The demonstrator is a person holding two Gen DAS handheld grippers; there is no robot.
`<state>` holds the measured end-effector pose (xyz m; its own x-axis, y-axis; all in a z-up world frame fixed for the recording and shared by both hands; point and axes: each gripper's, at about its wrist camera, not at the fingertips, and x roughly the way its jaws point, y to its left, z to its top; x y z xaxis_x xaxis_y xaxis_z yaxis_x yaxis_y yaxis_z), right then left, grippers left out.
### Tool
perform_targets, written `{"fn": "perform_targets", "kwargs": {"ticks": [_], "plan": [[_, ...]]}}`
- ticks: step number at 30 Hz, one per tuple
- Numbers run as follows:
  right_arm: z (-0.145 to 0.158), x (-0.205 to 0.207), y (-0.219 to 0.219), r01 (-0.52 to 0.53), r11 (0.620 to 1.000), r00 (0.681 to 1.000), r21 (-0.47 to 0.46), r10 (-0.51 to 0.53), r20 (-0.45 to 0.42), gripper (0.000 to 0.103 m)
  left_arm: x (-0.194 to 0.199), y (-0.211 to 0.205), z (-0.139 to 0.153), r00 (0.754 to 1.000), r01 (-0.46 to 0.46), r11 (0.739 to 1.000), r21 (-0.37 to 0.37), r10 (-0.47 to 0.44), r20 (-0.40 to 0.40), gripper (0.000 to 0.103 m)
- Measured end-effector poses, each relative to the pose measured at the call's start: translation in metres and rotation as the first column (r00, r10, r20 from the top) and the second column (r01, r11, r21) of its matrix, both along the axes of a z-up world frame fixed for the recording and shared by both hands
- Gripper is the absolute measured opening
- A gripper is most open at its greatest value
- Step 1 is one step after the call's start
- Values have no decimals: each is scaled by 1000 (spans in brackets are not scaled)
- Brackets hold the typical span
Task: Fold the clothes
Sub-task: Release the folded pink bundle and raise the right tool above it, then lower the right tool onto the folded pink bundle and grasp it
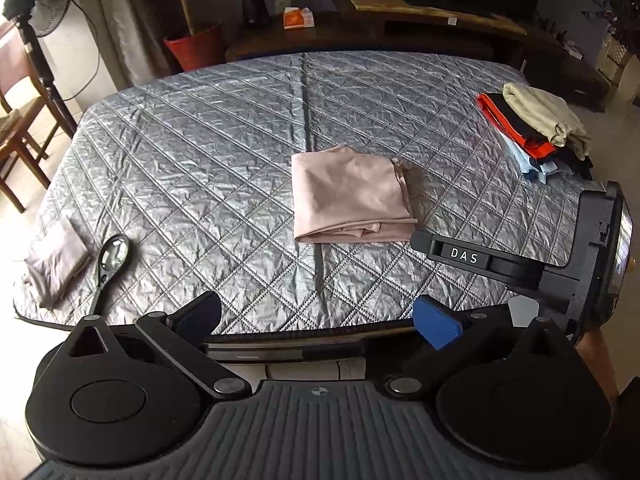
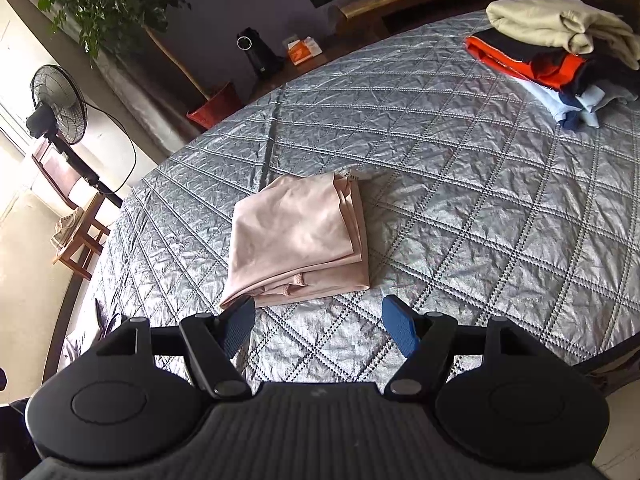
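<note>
A folded pale pink garment (image 1: 350, 196) lies in the middle of the quilted silver table cover (image 1: 192, 168); it also shows in the right wrist view (image 2: 298, 240). My left gripper (image 1: 318, 318) is open and empty, held near the table's front edge, well short of the garment. My right gripper (image 2: 318, 326) is open and empty, just in front of the garment's near edge. The right gripper's body (image 1: 560, 256) shows at the right of the left wrist view.
A pile of folded clothes (image 1: 540, 128), cream on top over orange, black and blue, sits at the far right (image 2: 560, 52). A folded grey cloth (image 1: 56, 264) and a magnifying glass (image 1: 110, 264) lie at the left front. A fan (image 2: 60, 108), chair and red bin (image 1: 196, 46) stand beyond.
</note>
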<state>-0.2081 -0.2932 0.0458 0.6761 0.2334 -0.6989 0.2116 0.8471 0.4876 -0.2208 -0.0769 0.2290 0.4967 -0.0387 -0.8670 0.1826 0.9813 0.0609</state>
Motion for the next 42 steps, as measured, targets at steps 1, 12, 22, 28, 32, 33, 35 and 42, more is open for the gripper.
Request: {"fn": "perform_targets", "kwargs": {"ticks": [1, 12, 22, 28, 32, 33, 35, 42], "plan": [[0, 0, 0, -1, 1000, 1000, 0, 1, -1, 68, 1, 0, -1, 1000, -1, 1000, 0, 1, -2, 103], [-8, 2, -1, -13, 998, 999, 69, 16, -43, 68, 40, 23, -20, 999, -45, 999, 26, 46, -11, 103], [-22, 11, -6, -21, 979, 994, 202, 42, -99, 69, 141, 73, -71, 983, -164, 986, 1, 164, -84, 103], [-35, 19, -19, 31, 948, 989, 317, 17, -146, 72, 175, 65, -110, 988, -117, 991, 58, 122, -96, 103], [-40, 37, -30, 38, 936, 990, 349, 12, -139, 72, 186, 58, -132, 989, -91, 992, 92, 101, -109, 103], [-41, 43, -35, 42, 936, 991, 349, 5, -133, 73, 189, 58, -136, 989, -89, 992, 93, 99, -113, 103], [-42, 56, -43, 52, 937, 993, 347, -10, -121, 73, 195, 57, -142, 988, -82, 992, 93, 93, -120, 103], [-72, 96, -61, 37, 940, 989, 340, 14, -146, 74, 217, 54, -159, 985, -90, 993, 76, 100, -143, 103]]}}
